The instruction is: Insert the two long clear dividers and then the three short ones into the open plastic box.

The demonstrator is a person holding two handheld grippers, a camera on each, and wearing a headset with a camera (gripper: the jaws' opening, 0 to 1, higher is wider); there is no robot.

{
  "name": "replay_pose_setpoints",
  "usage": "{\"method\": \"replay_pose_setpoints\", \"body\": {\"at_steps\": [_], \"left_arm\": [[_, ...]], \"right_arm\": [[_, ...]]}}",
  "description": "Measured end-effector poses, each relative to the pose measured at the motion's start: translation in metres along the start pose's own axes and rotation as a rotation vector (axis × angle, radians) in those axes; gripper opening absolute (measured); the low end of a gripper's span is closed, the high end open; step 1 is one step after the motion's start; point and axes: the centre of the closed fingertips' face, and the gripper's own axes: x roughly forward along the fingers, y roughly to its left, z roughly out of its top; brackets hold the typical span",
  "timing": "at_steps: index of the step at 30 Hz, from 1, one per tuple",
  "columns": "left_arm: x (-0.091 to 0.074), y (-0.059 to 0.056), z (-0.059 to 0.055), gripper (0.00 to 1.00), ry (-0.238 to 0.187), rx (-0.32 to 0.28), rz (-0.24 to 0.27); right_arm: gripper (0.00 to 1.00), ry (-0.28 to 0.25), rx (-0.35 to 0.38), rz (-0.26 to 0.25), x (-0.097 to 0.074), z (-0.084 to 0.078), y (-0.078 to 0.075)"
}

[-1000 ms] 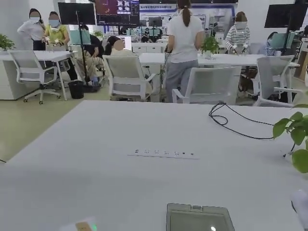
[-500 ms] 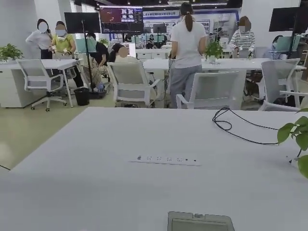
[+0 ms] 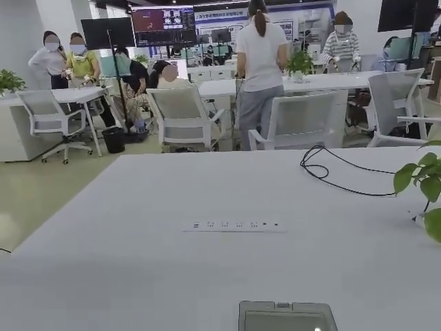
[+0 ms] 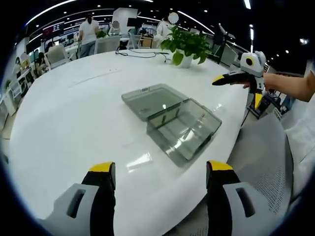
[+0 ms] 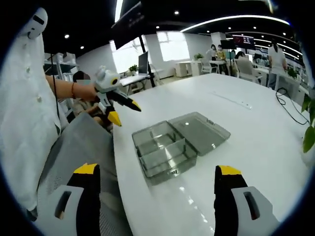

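A smoky clear plastic box [image 4: 187, 130] lies open near the table's front edge, its hinged lid [image 4: 150, 101] flat beside it. In the right gripper view the box [image 5: 162, 150] shows thin clear partitions inside, lid [image 5: 201, 130] to its right. The lid's far edge [image 3: 287, 316] peeks into the bottom of the head view. My left gripper [image 4: 161, 167] hangs open and empty in front of the box. My right gripper [image 5: 158, 170] is likewise open and empty, off the table's edge. Each gripper shows in the other's view: left gripper [image 5: 125, 114], right gripper [image 4: 236, 91], both held clear of the box.
A white power strip [image 3: 234, 225] lies mid-table, with a black cable [image 3: 331, 172] looped at the far right. A potted plant [image 4: 186, 46] stands by the table's right edge, leaves [image 3: 419, 181] in the head view. Chairs, desks and several people are beyond the table.
The head camera has tilted and shifted a little. A white gripper part at the lower right edge one second ago has left the picture. The lid and power strip stay put.
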Motion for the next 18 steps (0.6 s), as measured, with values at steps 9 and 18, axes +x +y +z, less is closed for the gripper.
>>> {"method": "replay_pose_setpoints", "body": {"at_steps": [9,18], "left_arm": [[0.014,0.010,-0.018,0.69,0.109,-0.067,0.062],[0.024,0.017,-0.034,0.64,0.200,-0.066,0.127]], "right_arm": [[0.97,-0.011,-0.005,-0.006,-0.003,-0.005,0.006],[0.96,-0.027,-0.019,-0.004,-0.006,-0.007,0.008]]}}
